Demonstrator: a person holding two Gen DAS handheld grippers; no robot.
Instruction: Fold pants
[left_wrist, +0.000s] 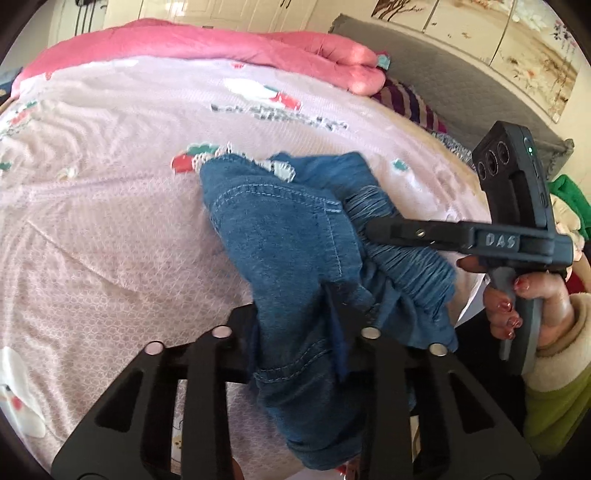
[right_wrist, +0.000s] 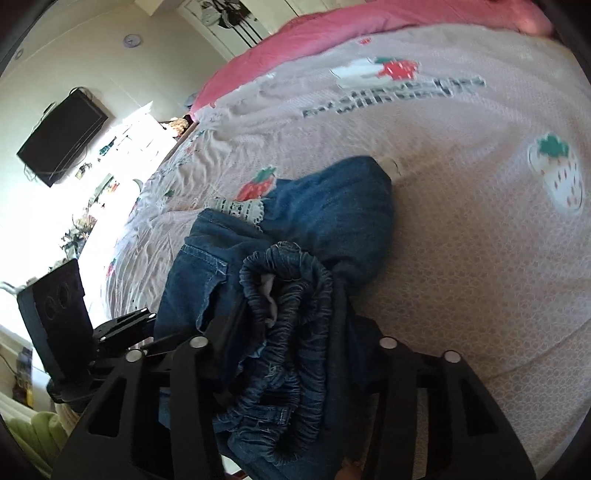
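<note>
Small blue denim pants (left_wrist: 280, 229) with an elastic waistband lie bunched on the bed near its front edge. My left gripper (left_wrist: 314, 332) is shut on a fold of the denim beside a stitched pocket, and the cloth hides its fingertips. From the right, my right gripper (left_wrist: 373, 229) is shut on the gathered waistband, with a person's hand (left_wrist: 517, 306) on its handle. In the right wrist view the pants (right_wrist: 332, 206) rise in a heap, and the right gripper (right_wrist: 291, 332) has the ruffled waistband clamped between its fingers. The left gripper (right_wrist: 147, 317) shows at the left, against the denim.
The bed sheet (left_wrist: 110, 221) is pale pink with strawberry prints. A pink quilt (left_wrist: 221, 48) lies along the far side, a striped cloth (left_wrist: 410, 99) beside it. A grey headboard (left_wrist: 443, 74) stands at the back right. A green garment (left_wrist: 569, 192) lies at the right edge. A television (right_wrist: 62, 136) hangs on the wall.
</note>
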